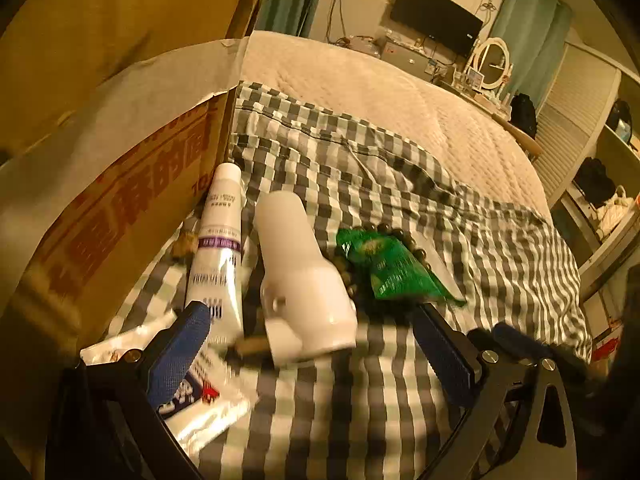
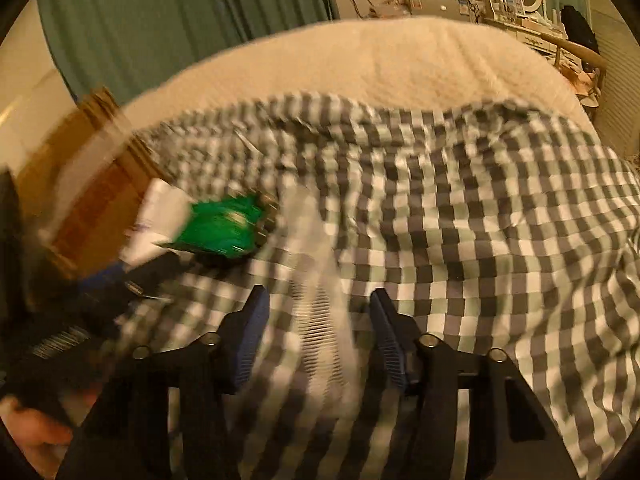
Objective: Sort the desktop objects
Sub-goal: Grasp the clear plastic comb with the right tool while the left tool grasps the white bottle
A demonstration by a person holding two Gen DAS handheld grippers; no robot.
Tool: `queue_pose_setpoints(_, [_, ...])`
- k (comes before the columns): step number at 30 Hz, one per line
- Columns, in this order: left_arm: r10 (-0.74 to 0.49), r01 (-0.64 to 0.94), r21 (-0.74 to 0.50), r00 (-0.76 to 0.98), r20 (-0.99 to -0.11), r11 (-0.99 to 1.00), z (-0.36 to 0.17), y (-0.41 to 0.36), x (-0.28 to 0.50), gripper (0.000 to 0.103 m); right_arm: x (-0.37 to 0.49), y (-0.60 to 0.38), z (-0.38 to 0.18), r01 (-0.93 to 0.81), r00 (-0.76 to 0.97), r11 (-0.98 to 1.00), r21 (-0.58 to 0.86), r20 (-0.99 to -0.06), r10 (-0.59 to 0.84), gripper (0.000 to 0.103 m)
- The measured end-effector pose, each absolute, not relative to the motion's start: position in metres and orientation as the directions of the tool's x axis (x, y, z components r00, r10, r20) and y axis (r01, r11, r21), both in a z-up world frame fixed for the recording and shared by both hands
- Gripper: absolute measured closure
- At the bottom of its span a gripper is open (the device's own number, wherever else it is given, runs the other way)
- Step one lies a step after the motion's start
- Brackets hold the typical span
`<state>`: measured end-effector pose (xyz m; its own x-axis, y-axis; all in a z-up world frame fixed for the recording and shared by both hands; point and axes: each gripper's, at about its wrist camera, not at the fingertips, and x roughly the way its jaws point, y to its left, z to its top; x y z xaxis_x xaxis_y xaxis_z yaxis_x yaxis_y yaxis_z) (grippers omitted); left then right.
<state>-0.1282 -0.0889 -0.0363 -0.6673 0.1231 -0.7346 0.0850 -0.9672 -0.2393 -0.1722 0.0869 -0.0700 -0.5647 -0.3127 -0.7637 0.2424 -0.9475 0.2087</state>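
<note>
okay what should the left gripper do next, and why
Probably ease the left gripper forward and close on the white bottle. Its jaws stand open with the bottle lying between the pads, nearest of the items beside the cardboard box.

- White tube (image 1: 218,240) with a purple band lies lengthwise on the checked cloth, cap toward the cardboard box.
- White plastic bottle-like piece (image 1: 302,280) lies beside it, tipped over.
- Green packet (image 1: 390,268) rests on a string of dark beads (image 1: 418,254).
- Flat white sachet (image 1: 208,412) with blue and red print sits nearest, blurred.
- Pale comb (image 2: 324,320) lies on the cloth, blurred.
</note>
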Motion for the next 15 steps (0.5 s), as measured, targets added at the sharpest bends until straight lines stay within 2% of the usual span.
queue_pose_setpoints(4, [0.125,0.089,-0.247,-0.672,-0.730,-0.965,-0.035,-0.091,-0.137,0.000,-0.182,0.086,-0.079,0.213,-0.570,-0.956,0.199,-0.770,-0.287,0.054])
queue_pose_setpoints(7, [0.102,0.082,-0.216,-0.688,-0.719,-0.973,-0.032,-0.087,-0.141,0.000,-0.178,0.083,-0.081,0.184,-0.592,-0.973,0.138,-0.775,-0.222,0.070])
queue_pose_setpoints(10, [0.081,0.040,-0.146,-0.676,-0.733,-0.989,-0.035,-0.077,-0.147,0.000,-0.169,0.089,-0.080,0.164,-0.608,-0.975,0.151,-0.763,-0.221,0.073])
queue_pose_setpoints(12, [0.120,-0.004,-0.158,-0.671,-0.732,-0.987,-0.035,-0.074,-0.147,0.013,-0.162,0.094,-0.078,0.156,-0.609,-0.973,0.167,-0.760,-0.228,0.075])
queue_pose_setpoints(14, [0.138,-0.039,-0.148,-0.651,-0.746,-0.988,-0.034,-0.069,-0.149,0.046,-0.157,0.099,-0.076,0.149,-0.610,-0.972,0.179,-0.757,-0.233,0.077])
queue_pose_setpoints(15, [0.130,-0.052,-0.126,-0.645,-0.753,-0.991,-0.035,-0.066,-0.150,0.052,-0.154,0.101,-0.076,0.147,-0.609,-0.971,0.187,-0.757,-0.237,0.077])
